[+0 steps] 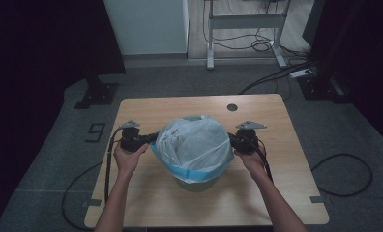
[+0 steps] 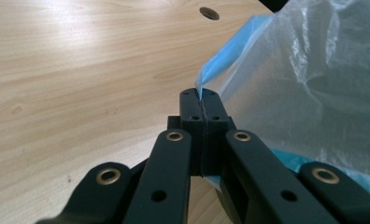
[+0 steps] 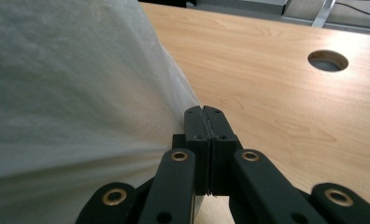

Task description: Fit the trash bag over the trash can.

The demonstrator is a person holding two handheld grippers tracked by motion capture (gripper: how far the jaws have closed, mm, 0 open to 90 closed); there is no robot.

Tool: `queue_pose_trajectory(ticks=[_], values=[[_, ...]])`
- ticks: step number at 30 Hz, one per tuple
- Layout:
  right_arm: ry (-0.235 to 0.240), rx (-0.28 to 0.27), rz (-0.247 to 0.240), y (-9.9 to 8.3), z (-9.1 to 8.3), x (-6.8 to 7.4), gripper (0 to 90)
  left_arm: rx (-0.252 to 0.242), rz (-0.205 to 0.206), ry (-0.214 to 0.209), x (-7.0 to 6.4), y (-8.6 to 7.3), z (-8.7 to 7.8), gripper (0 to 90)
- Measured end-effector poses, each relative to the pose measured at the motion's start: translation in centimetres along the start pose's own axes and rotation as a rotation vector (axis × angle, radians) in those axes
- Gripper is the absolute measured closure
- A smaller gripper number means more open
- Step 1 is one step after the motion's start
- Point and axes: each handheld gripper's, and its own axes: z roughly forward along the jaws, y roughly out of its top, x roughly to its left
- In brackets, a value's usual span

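Currently clamped on bag [image 1: 195, 142] film: left gripper [image 2: 201, 99] at blue hem, right gripper [image 3: 204, 114] opposite. Risks tearing or slipping if overstretched across bin [image 1: 195, 183].

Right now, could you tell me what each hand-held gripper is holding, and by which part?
Both pinch the plastic bag: the left hand-held gripper grips its blue-edged rim, the right hand-held gripper a fold of its side film.
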Motion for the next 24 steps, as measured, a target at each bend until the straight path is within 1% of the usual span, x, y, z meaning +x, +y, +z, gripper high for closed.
queue_pose_trajectory(ticks=[2,3,4,5,6,7,9,11,14,18,21,22,23,24], values=[[0.003,0.002,0.002,-0.4,-0.1,-0.1,87.4,-0.005,-0.005,-0.006,0.1,-0.4,-0.2,90.0],[0.005,0.000,0.004,-0.5,-0.1,-0.1,85.7,-0.009,-0.005,-0.011,0.2,-0.5,-0.3,90.0],[0.003,-0.006,0.009,-0.6,-0.2,-0.1,82.2,-0.014,-0.004,-0.009,0.2,-0.6,-0.4,90.0],[0.003,-0.006,0.009,-0.6,-0.2,-0.1,82.2,-0.014,-0.004,-0.009,0.2,-0.6,-0.4,90.0],[0.002,-0.015,0.009,-0.6,-0.4,-0.1,78.5,-0.018,-0.004,-0.008,0.2,-0.7,-0.5,90.0],[-0.011,-0.029,0.016,-0.7,-0.8,-0.2,71.8,-0.032,-0.002,-0.012,0.2,-0.7,-0.7,90.0],[-0.008,-0.049,0.025,-0.6,-1.2,-0.2,66.2,-0.042,0.002,-0.013,0.1,-0.7,-0.8,90.0],[-0.018,-0.077,0.035,-0.5,-1.8,-0.2,61.2,-0.053,0.003,-0.019,0.1,-0.6,-0.9,90.0],[-0.017,-0.108,0.039,-0.2,-2.7,-0.2,56.7,-0.065,0.011,-0.018,-0.1,-0.6,-1.0,90.0],[-0.004,-0.146,0.049,0.0,-4.1,-0.3,54.2,-0.069,0.016,-0.018,-0.3,-0.6,-1.1,90.0],[0.012,-0.156,0.046,-0.2,-5.2,-0.3,52.6,-0.068,0.017,-0.013,-0.3,-0.6,-1.2,90.0],[0.026,-0.157,0.040,-0.3,-5.8,-0.2,52.4,-0.068,0.016,-0.013,-0.3,-0.6,-1.2,90.0],[0.026,-0.157,0.040,-0.3,-5.8,-0.2,52.4,-0.068,0.016,-0.013,-0.3,-0.6,-1.2,90.0],[0.048,-0.155,0.021,-0.9,-6.8,0.2,51.3,-0.067,0.017,-0.013,-0.3,-0.6,-1.3,90.0]])
